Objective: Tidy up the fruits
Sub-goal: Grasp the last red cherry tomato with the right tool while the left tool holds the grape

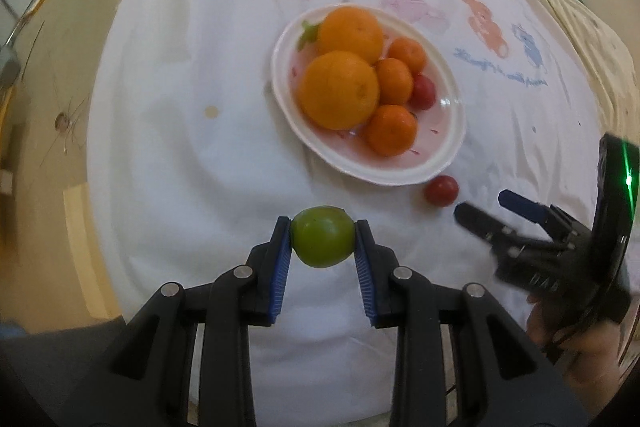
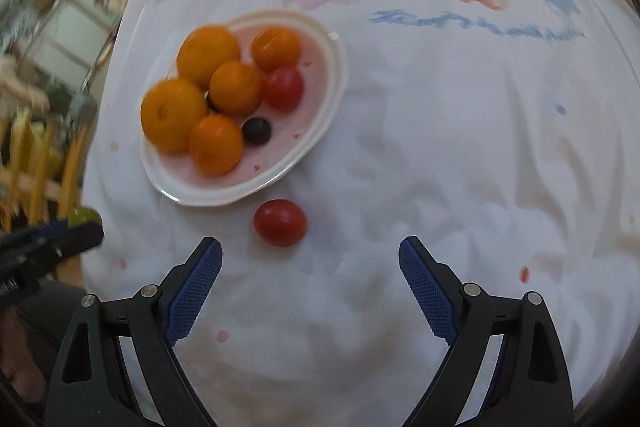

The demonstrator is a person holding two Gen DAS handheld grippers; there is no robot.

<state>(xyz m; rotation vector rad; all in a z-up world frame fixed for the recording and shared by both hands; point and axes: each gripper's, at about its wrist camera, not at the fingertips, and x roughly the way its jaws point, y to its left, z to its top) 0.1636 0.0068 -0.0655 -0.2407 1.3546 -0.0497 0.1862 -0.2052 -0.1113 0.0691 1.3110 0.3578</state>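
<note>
My left gripper (image 1: 323, 227) is shut on a green fruit (image 1: 323, 242) and holds it above the cloth, in front of the white plate (image 1: 448, 147). The plate holds two large oranges (image 1: 339, 90), three small tangerines (image 1: 391, 130), a red tomato (image 1: 423, 91) and a green-leafed fruit mostly hidden behind the oranges. In the right wrist view a dark berry (image 2: 257, 131) also lies in the plate (image 2: 320, 131). A loose red tomato (image 2: 280, 222) lies on the cloth just below the plate; it also shows in the left wrist view (image 1: 441, 190). My right gripper (image 2: 310, 247) is open and empty, the tomato just ahead and left of its middle.
A white cloth with pink, orange and blue drawings (image 2: 472, 23) covers the table. The table's left edge (image 1: 96, 163) drops to a beige floor. The left gripper with its green fruit shows at the left rim of the right wrist view (image 2: 60, 231).
</note>
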